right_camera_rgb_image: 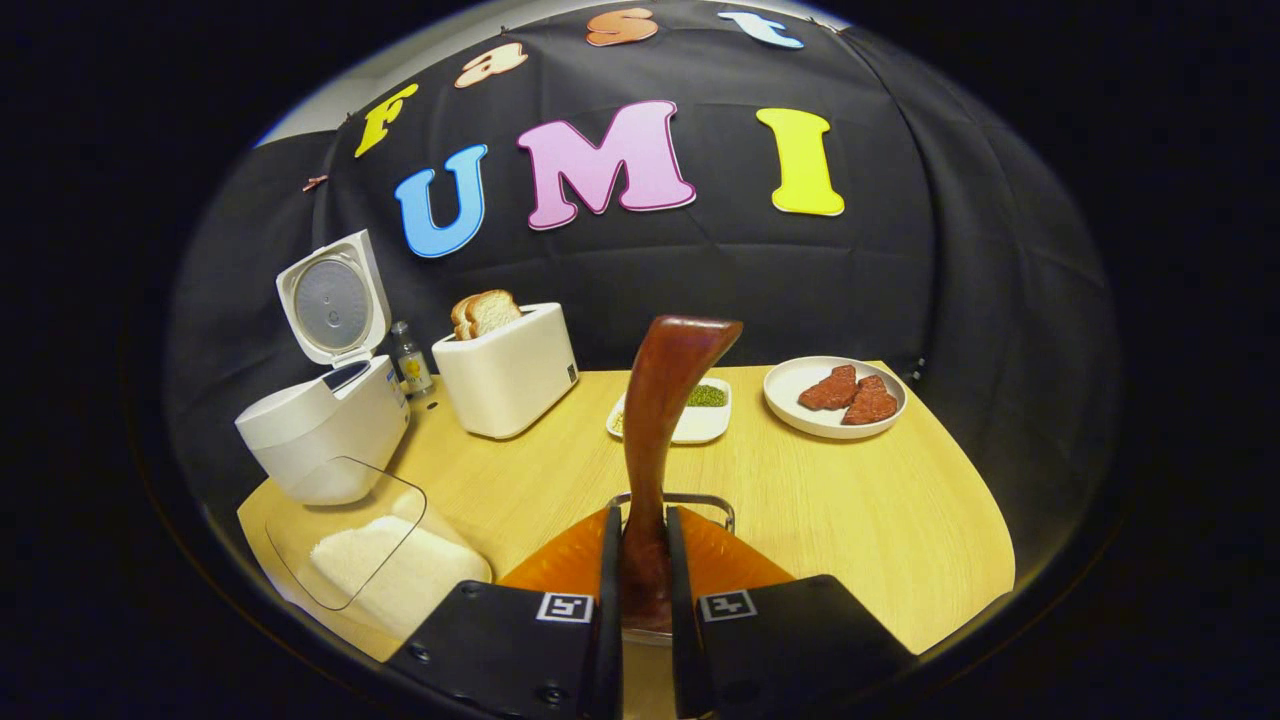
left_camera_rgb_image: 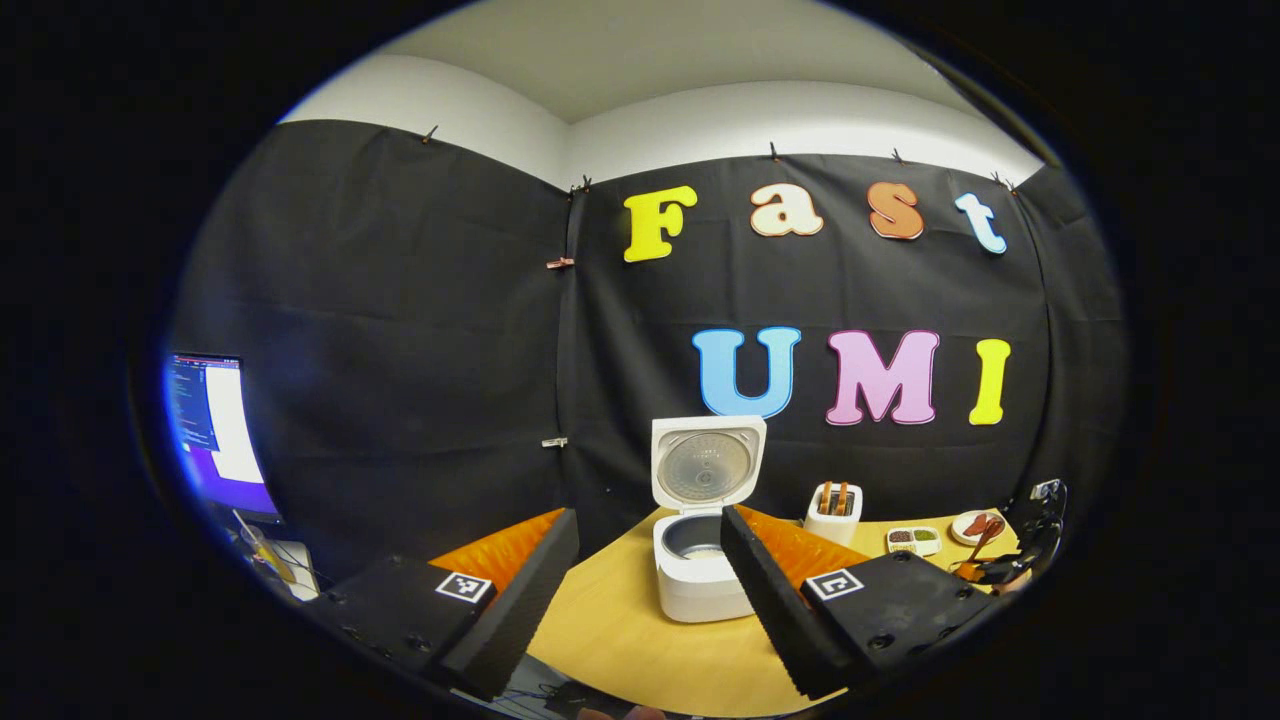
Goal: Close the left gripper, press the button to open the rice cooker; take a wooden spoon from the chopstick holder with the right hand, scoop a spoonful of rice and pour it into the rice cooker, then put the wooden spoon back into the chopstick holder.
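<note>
Two tools: right tool (right_camera_rgb_image: 640,560) clamps wooden spoon (right_camera_rgb_image: 660,420); left tool (left_camera_rgb_image: 640,580) wide open, empty. Rice cooker (left_camera_rgb_image: 700,560) lid up. Next, likely: dip into rice container (right_camera_rgb_image: 385,565).

The wooden table (right_camera_rgb_image: 850,520) bears the open rice cooker (right_camera_rgb_image: 325,425), a toaster (right_camera_rgb_image: 510,375), a rice container (right_camera_rgb_image: 375,560) and two dishes.

Even indoor light, sharp centres, strong fisheye bending at edges.
</note>
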### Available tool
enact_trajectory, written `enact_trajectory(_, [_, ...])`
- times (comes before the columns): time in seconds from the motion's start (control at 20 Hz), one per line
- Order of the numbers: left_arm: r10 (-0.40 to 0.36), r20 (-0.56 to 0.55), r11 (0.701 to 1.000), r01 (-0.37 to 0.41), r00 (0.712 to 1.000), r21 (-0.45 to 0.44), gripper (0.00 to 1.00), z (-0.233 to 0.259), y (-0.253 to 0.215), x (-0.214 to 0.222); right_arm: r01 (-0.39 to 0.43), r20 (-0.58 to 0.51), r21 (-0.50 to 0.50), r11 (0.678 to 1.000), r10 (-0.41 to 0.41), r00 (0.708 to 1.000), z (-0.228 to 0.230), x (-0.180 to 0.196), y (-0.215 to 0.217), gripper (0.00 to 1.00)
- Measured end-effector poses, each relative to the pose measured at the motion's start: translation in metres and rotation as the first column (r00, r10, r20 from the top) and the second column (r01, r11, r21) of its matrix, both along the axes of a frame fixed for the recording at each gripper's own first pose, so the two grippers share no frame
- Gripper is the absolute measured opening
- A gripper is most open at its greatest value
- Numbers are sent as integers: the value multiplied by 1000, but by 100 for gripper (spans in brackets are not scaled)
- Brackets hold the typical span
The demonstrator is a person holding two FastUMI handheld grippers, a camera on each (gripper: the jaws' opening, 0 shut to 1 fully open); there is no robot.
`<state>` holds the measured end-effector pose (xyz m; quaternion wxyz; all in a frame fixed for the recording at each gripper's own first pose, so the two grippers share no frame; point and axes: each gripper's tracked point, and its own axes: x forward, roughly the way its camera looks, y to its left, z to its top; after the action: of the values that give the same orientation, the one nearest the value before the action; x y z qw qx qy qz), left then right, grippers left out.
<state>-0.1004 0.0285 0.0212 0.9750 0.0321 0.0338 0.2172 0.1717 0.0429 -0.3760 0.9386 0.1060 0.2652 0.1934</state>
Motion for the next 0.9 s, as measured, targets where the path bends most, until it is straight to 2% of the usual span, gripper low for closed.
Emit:
enact_trajectory(0.15, [-3,-15,1000,3,1000,-2,98,-2,0,-1,9,-36,21,1000,-8,999,-4,4,0,24])
enact_trajectory(0.3, [8,-25,1000,-8,1000,3,98,-2,4,-2,-12,-57,24,1000,13,998,-7,17,3,24])
enact_trajectory(0.4, [9,-28,1000,-9,1000,-4,98,-4,2,-2,-30,-109,39,999,34,993,-14,22,5,24])
enact_trajectory(0.55, [12,-35,1000,-12,999,0,98,-5,1,-1,-51,-118,32,998,54,992,-14,27,10,29])
enact_trajectory(0.7, [14,-28,1000,-14,1000,-1,98,-5,1,2,-88,-107,18,996,90,990,-14,21,13,29])
enact_trajectory(0.8, [14,-24,1000,-14,1000,-5,98,-4,1,6,-83,-116,25,996,86,990,-12,17,9,16])
enact_trajectory(0.9, [10,-25,1000,-11,1000,-9,98,-6,1,10,-60,-108,29,998,63,992,-8,14,0,16])
